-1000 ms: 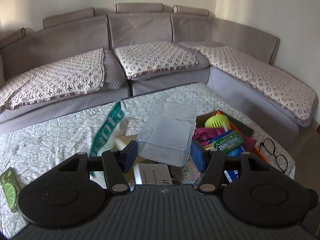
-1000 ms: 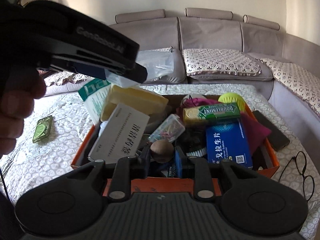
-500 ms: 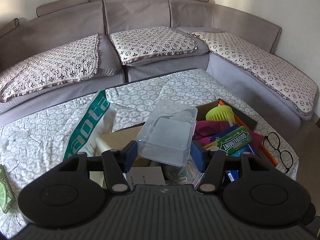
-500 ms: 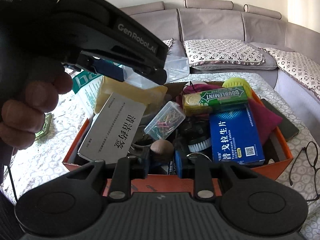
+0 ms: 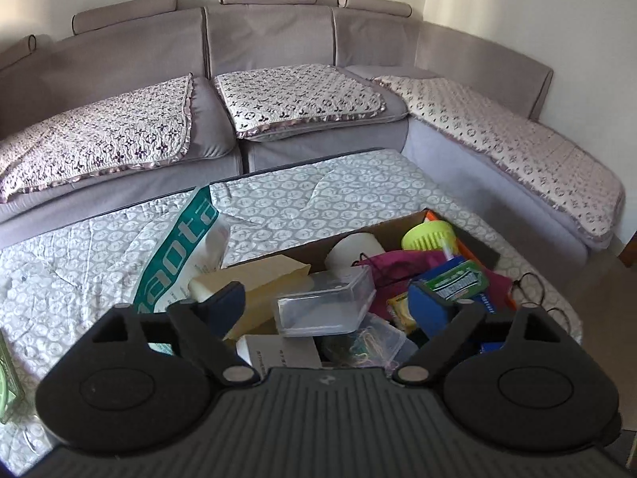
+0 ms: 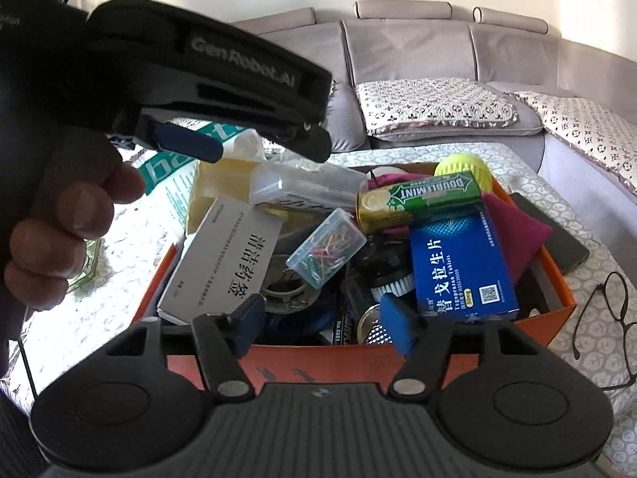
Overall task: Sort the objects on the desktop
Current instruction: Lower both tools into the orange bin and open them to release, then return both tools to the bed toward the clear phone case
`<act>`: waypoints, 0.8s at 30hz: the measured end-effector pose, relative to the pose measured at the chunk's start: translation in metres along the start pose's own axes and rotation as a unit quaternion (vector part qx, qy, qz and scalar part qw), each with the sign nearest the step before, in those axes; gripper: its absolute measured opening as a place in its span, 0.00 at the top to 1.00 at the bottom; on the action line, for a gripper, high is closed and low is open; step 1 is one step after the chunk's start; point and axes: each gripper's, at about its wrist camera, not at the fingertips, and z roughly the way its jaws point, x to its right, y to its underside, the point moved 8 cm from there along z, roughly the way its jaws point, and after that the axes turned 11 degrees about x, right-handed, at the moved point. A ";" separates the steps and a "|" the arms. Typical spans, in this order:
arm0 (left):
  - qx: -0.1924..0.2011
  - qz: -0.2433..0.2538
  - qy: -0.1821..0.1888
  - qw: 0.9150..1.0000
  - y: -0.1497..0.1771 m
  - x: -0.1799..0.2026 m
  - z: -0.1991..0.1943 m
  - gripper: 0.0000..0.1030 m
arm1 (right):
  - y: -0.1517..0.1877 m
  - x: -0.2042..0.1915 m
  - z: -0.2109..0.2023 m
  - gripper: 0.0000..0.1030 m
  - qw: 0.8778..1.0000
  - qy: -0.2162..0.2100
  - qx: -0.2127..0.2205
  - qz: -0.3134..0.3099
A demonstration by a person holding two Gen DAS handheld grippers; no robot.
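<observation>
An orange cardboard box (image 6: 557, 310) full of small items stands on the patterned table. A clear plastic box (image 5: 324, 304) lies on top of the heap inside it, free of the pads. Just above it, my left gripper (image 5: 326, 300) has its jaws opening wide and grips nothing. My right gripper (image 6: 322, 322) hovers over the box's near wall, its jaws also opening. Between its fingers I see only dark clutter, a battery and a metal lid lower down in the box. A hand (image 6: 59, 231) holds the left gripper at the upper left of the right wrist view.
The box holds a green gum pack (image 6: 422, 195), a blue medicine box (image 6: 458, 263), a white printed carton (image 6: 231, 255), a paper-clip case (image 6: 326, 247) and a magenta cloth (image 6: 513, 227). Glasses (image 6: 609, 314) and a black phone (image 6: 553, 235) lie right of it, a tissue pack (image 5: 179, 259) left. A sofa wraps behind.
The left jaws spread and the clear plastic box fell from them onto the items in the orange box. The right jaws spread too, and the brown round thing they gripped is gone from sight.
</observation>
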 end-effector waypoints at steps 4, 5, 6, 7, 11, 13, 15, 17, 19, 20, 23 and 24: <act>0.014 -0.009 0.010 1.000 -0.008 -0.001 -0.015 0.06 | -0.002 -0.002 -0.004 0.31 1.000 0.006 0.004 0.002; 0.016 -0.011 0.012 1.000 -0.009 -0.002 -0.017 0.06 | -0.004 -0.003 -0.005 0.30 1.000 0.007 0.006 0.001; 0.020 -0.012 0.013 1.000 -0.011 -0.002 -0.021 0.06 | -0.004 -0.005 -0.007 0.29 1.000 0.008 0.008 0.000; 0.023 -0.012 0.015 1.000 -0.012 -0.002 -0.023 0.05 | -0.006 -0.006 -0.008 0.29 1.000 0.008 0.010 0.000; 0.032 -0.015 0.016 0.999 -0.015 -0.008 -0.033 0.04 | -0.012 -0.014 -0.016 0.19 1.000 0.009 0.022 -0.004; 0.038 -0.019 0.014 0.999 -0.016 -0.015 -0.040 0.04 | -0.016 -0.020 -0.020 0.15 1.000 0.007 0.029 -0.006; 0.044 -0.022 0.009 0.999 -0.016 -0.023 -0.046 0.04 | -0.019 -0.027 -0.024 0.12 0.999 0.004 0.033 -0.007; 0.051 -0.027 0.000 0.998 -0.016 -0.033 -0.052 0.03 | -0.021 -0.035 -0.029 0.10 0.999 -0.001 0.037 -0.009; 0.058 -0.031 -0.011 0.998 -0.015 -0.044 -0.060 0.03 | -0.024 -0.047 -0.033 0.08 0.999 -0.008 0.042 -0.013; 0.061 -0.033 -0.018 0.997 -0.014 -0.051 -0.065 0.03 | -0.025 -0.054 -0.035 0.08 0.999 -0.013 0.044 -0.015; 0.068 -0.041 -0.042 0.996 -0.009 -0.074 -0.077 0.03 | -0.029 -0.078 -0.035 0.08 0.998 -0.031 0.048 -0.022; 0.070 -0.043 -0.052 0.995 -0.007 -0.083 -0.082 0.03 | -0.029 -0.087 -0.035 0.08 0.998 -0.038 0.048 -0.025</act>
